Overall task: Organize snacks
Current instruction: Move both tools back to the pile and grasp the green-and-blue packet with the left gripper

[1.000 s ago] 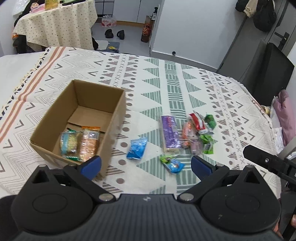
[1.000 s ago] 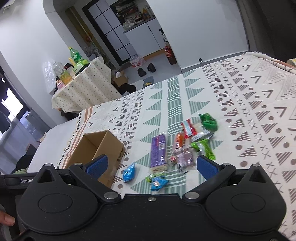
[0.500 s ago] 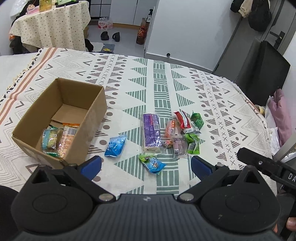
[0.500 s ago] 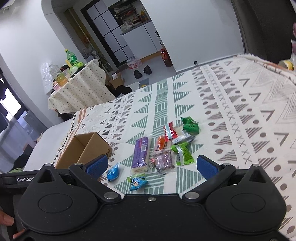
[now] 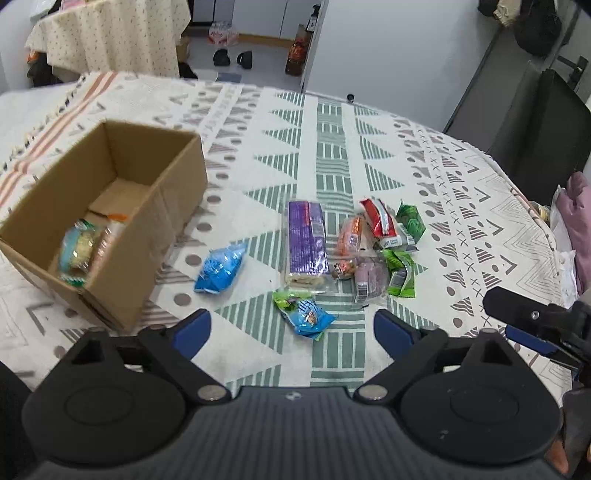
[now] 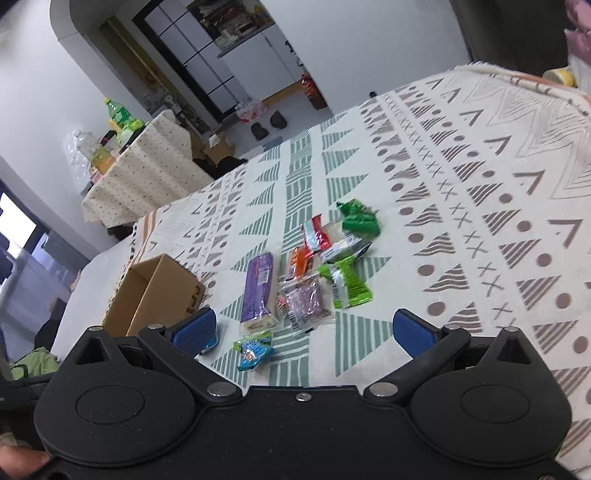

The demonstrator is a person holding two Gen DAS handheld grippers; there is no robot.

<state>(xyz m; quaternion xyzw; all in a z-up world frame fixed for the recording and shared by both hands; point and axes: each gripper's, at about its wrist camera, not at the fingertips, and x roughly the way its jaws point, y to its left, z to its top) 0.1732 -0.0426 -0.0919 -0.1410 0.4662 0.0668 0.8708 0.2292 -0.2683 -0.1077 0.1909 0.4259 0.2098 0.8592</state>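
An open cardboard box sits on the patterned cloth at the left, with two wrapped snacks inside. Loose snacks lie to its right: a blue packet, a long purple pack, a small blue-green packet, orange, red and green wrappers. My left gripper is open and empty, hovering just short of the blue-green packet. My right gripper is open and empty, near the same pile.
The patterned cloth covers a wide surface with bare room beyond the pile. A second table with a dotted cloth stands further back. A dark chair and pink fabric are at the right edge.
Both grippers have shifted toward the snack pile, which has slid left in the right wrist view. Both stay open and empty. No snack has moved.
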